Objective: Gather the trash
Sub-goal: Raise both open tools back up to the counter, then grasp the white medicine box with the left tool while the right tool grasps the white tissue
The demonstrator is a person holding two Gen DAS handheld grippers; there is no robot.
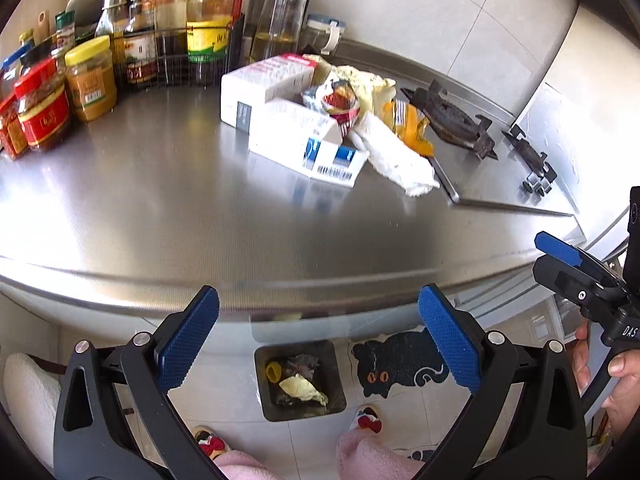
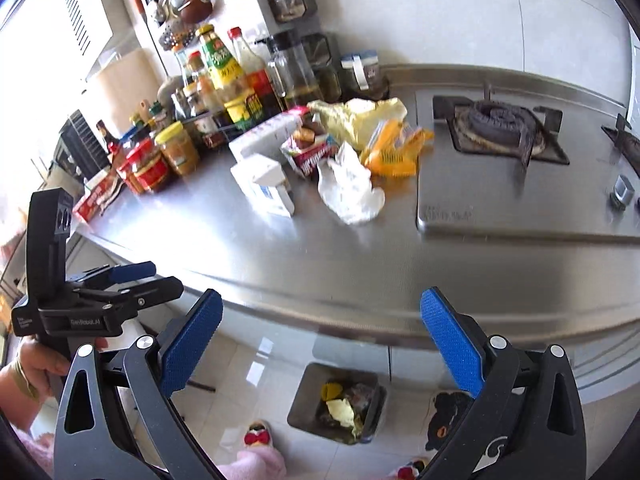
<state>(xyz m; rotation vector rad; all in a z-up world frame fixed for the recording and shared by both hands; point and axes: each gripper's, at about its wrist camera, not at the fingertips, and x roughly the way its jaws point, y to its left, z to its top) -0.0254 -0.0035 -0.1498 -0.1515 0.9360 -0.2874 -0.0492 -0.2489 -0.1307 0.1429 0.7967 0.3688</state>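
Note:
A pile of trash lies on the steel counter (image 1: 140, 200): white cartons (image 1: 304, 140), a red snack wrapper (image 1: 340, 100), a crumpled white tissue (image 1: 400, 156), an orange wrapper (image 1: 412, 124) and a yellow bag (image 1: 368, 80). The pile also shows in the right wrist view: cartons (image 2: 264, 184), tissue (image 2: 348, 188), orange wrapper (image 2: 396, 148). A dark bin (image 1: 300, 380) (image 2: 340, 400) on the floor holds some scraps. My left gripper (image 1: 320, 336) is open and empty over the counter's front edge. My right gripper (image 2: 320, 340) is open and empty, also at the edge.
Sauce bottles and jars (image 1: 120, 40) (image 2: 192, 128) crowd the back left of the counter. A gas hob (image 1: 460, 124) (image 2: 500, 132) is to the right of the pile. A cat mat (image 1: 400, 364) and slippered feet (image 1: 368, 420) are on the floor.

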